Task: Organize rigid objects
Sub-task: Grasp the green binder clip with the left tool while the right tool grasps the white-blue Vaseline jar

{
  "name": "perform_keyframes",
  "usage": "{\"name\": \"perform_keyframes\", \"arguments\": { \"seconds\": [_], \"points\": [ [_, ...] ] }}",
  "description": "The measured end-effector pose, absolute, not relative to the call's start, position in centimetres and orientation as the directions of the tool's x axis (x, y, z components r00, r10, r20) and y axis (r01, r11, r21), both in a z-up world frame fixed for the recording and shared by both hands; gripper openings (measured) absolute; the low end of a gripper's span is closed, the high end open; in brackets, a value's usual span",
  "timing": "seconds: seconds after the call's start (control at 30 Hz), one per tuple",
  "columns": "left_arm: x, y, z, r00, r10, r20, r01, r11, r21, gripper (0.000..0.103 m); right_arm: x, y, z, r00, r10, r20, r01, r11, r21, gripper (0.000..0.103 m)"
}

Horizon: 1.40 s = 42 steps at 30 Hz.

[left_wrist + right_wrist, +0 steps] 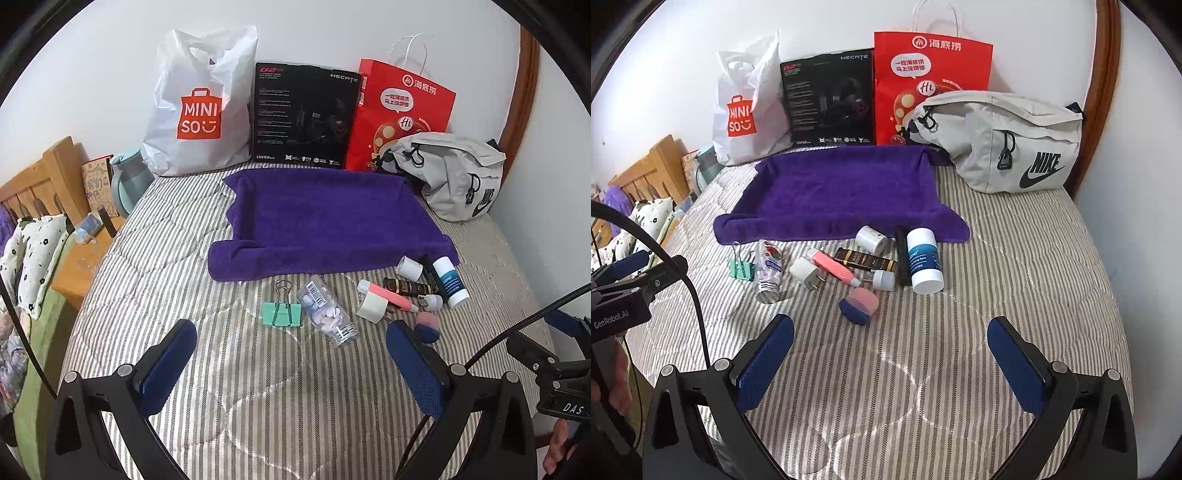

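The left gripper [291, 363] has its jaws spread wide with nothing between them, low in the frame over the striped bed [258, 398]. The right gripper [891, 354] is the same: jaws wide apart, holding nothing.

Just above the left jaws, in the middle of the left view, lie a green binder clip [282, 312] and a clear bottle of pills [328, 310], side by side. To their right is a small heap: a white plug [373, 306], a pink tube [386, 293], a brown tube [410, 286], a white and blue bottle [450, 282], a little white jar [409, 266] and a pink and blue sponge [426, 326] near the right blue pad.

In the right view the sponge [859, 304] is closest to the jaws, and the heap sits just above it in the middle.

Behind all of them a purple towel [328, 221] is spread flat. At the top of the frame, against the wall, stand a white shopping bag [199, 107], a black box [306, 114] and a red paper bag [402, 107]. A grey waist bag [1001, 140] lies at the upper right.
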<state>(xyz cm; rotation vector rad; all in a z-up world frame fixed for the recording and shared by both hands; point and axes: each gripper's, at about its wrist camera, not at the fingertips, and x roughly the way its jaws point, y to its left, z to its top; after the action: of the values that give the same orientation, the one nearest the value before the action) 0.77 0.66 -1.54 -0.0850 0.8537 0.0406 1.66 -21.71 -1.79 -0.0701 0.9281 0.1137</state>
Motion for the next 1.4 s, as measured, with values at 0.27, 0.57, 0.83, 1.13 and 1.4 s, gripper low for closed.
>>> {"name": "perform_keyframes", "arguments": {
  "seconds": [0.27, 0.57, 0.83, 1.13, 1.4],
  "points": [
    [3.4, 1.4, -5.4, 0.589, 0.043, -0.807, -0.095, 0.995, -0.016, 0.103, 3.1, -22.5, -3.3, 0.567, 0.054, -0.822, -0.114, 0.993, -0.014, 0.103],
    [6.7, 2.4, -11.1, 0.503, 0.066, -0.862, -0.098, 0.995, 0.019, 0.097, 4.7, -23.5, -5.9, 0.521, 0.005, -0.854, -0.082, 0.996, -0.045, 0.103],
    [8.7, 2.2, -12.7, 0.483, 0.037, -0.875, -0.068, 0.998, 0.005, 0.094, 6.3, -25.1, -8.1, 0.488, -0.014, -0.873, -0.046, 0.998, -0.042, 0.103],
    [9.5, 2.3, -12.9, 0.51, 0.038, -0.86, -0.049, 0.999, 0.015, 0.084, 9.3, -26.4, -9.4, 0.498, 0.011, -0.867, -0.012, 1.0, 0.006, 0.103],
    [9.0, 0.9, -12.3, 0.529, 0.014, -0.848, 0.009, 1.0, 0.022, 0.039, 13.8, -26.5, -10.4, 0.515, 0.026, -0.857, -0.044, 0.999, 0.004, 0.096]
  ]
}}
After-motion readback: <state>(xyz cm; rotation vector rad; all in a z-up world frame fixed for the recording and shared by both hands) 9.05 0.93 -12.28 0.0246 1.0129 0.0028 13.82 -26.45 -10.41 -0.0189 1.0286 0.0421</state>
